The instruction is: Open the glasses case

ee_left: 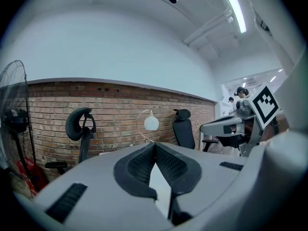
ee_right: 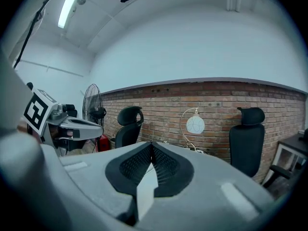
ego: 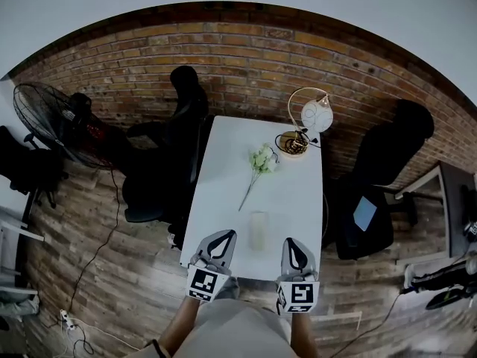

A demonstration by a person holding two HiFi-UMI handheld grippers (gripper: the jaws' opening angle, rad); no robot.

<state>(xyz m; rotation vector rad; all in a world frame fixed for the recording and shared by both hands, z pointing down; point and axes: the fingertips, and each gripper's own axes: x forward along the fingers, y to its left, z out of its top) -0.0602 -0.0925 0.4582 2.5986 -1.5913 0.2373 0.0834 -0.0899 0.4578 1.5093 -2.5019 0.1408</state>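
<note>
Head view, looking steeply down on a white surface (ego: 223, 155) set before a brick wall (ego: 246, 58). The glasses case (ego: 258, 230), a pale, elongated box, lies flat on the surface with its long side running away from the person. Nothing touches it, and as far as its small size lets one tell, it is closed. The left gripper (ego: 222, 239) sits just left of the case and the right gripper (ego: 294, 248) just right of it. Each is apart from the case, which lies between them, and both point past it toward the wall. In the left gripper view the two ribbed jaws meet at their tips with nothing between them. In the right gripper view the jaws are likewise pressed together and empty. Beyond the case, farther along the surface, lies a sprig of white flowers (ego: 258, 166), its stem slanting back toward the case. Farther still, and to the right of the case, stands a lamp (ego: 311, 114) with a round white shade on a curved gold arm. A black office chair (ego: 175, 140) stands on the wooden floor (ego: 112, 259) beyond and left of the case. A second black chair (ego: 384, 177) stands to the right of the case, and a standing fan (ego: 48, 118) well off to its left.
</note>
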